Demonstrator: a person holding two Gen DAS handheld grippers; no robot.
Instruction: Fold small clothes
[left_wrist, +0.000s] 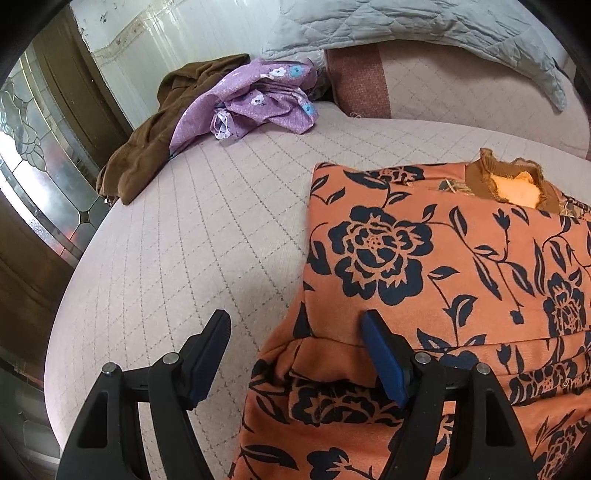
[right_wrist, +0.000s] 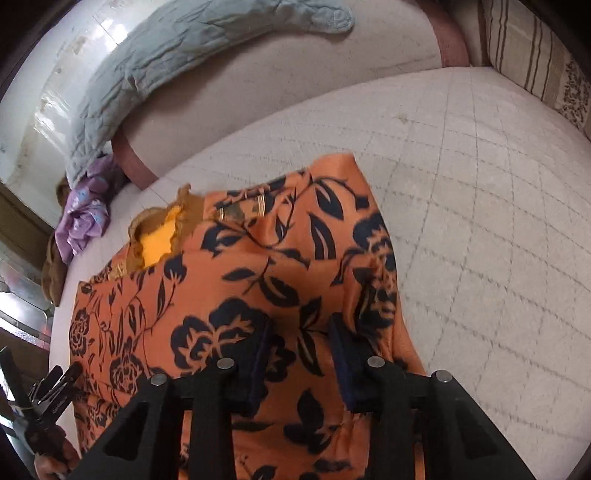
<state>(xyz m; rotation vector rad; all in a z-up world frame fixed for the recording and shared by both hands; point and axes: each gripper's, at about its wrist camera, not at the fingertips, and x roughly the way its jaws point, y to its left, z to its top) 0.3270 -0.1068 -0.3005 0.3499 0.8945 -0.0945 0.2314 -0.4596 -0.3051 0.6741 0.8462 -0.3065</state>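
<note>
- Orange floral garment (left_wrist: 424, 266) was laid on the bed (left_wrist: 207, 229), partly folded.
- Left tool (left_wrist: 295, 325) was held wide, empty, straddling the garment's edge; a grab there could catch one layer only.
- Right tool (right_wrist: 300, 325) was seen narrowed over fabric; grip could not be confirmed, so the fold could slip.

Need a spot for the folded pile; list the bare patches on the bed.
Bare bedcover between the orange floral garment and the purple garment; another wide patch right of the orange one. Crowded by the brown garment.
</note>
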